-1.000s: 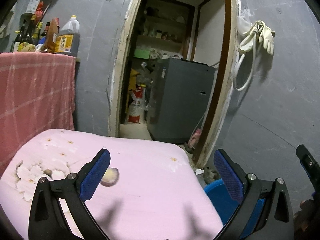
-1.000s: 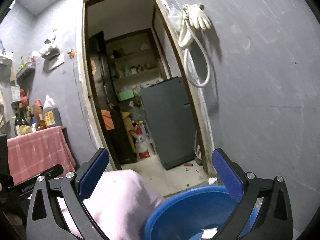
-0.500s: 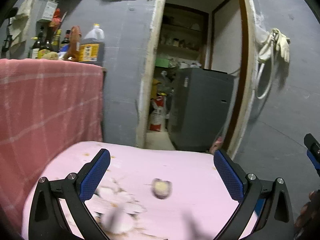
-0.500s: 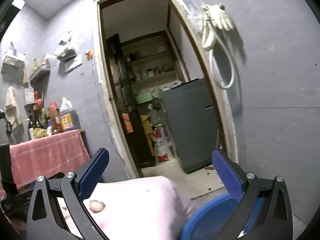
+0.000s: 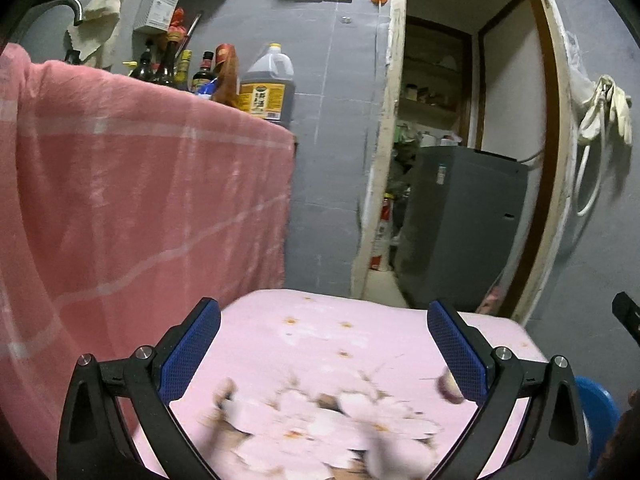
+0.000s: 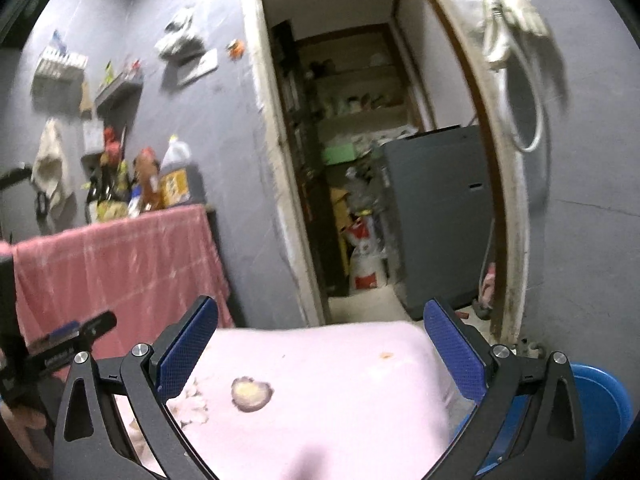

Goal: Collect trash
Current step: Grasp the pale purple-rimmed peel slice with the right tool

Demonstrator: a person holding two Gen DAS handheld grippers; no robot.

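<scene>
Both my left gripper [image 5: 323, 346] and right gripper [image 6: 320, 344] have swung back over the pink table [image 6: 360, 400], jaws apart and empty, so the round scrap [image 6: 251, 394] between my right fingers looks next for the blue bin [image 6: 604, 404].

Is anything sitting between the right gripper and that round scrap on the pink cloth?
Nothing visible does. The right gripper is open, and the round scrap lies on bare pink cloth ahead of its fingers.

Home kitchen corner, grey tiled wall, oil jug [image 5: 267, 87] and sauce bottles [image 5: 176, 66] on a pink-cloth-covered counter [image 5: 152, 184], rubber gloves [image 5: 608, 108] hanging beside a doorway to a cluttered storeroom with a grey appliance [image 5: 460, 224]
</scene>
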